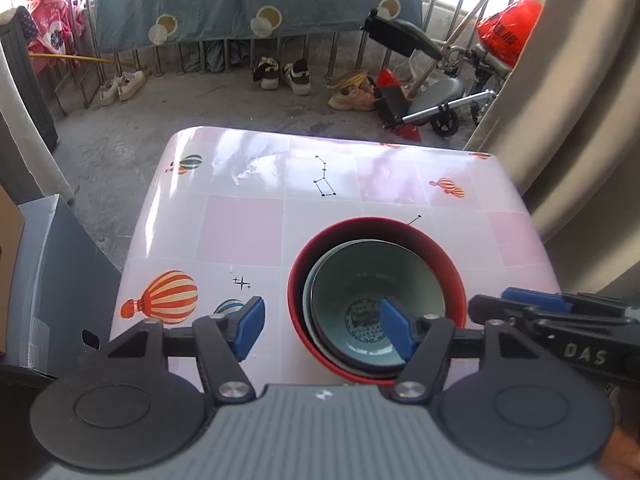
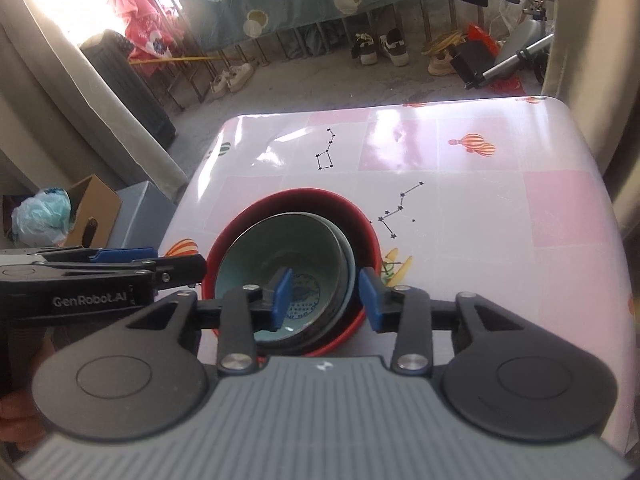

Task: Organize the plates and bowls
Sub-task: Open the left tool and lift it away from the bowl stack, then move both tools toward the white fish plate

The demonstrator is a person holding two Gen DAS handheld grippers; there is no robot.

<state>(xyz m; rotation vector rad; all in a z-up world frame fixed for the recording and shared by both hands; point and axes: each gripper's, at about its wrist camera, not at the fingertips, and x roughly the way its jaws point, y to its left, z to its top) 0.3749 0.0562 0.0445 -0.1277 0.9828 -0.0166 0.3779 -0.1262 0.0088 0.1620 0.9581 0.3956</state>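
A red bowl (image 1: 440,264) (image 2: 362,228) stands on the pink patterned table (image 1: 240,232) (image 2: 480,200), near its front edge. Nested inside it is a pale green bowl (image 1: 372,280) (image 2: 288,240) with a dark rim and a printed mark on its bottom. My left gripper (image 1: 323,330) (image 2: 176,266) is open above the stack's left rim, one blue pad outside the red bowl and one over the green bowl. My right gripper (image 2: 326,302) (image 1: 492,304) is open above the right rim in the same way. Neither gripper's pads press on a rim.
A grey box (image 1: 52,280) and a cardboard box (image 2: 94,208) stand on the floor left of the table. A curtain (image 1: 580,120) hangs at its right. Beyond the far edge lie shoes (image 1: 284,74) and a folded stroller (image 1: 432,96) by railings.
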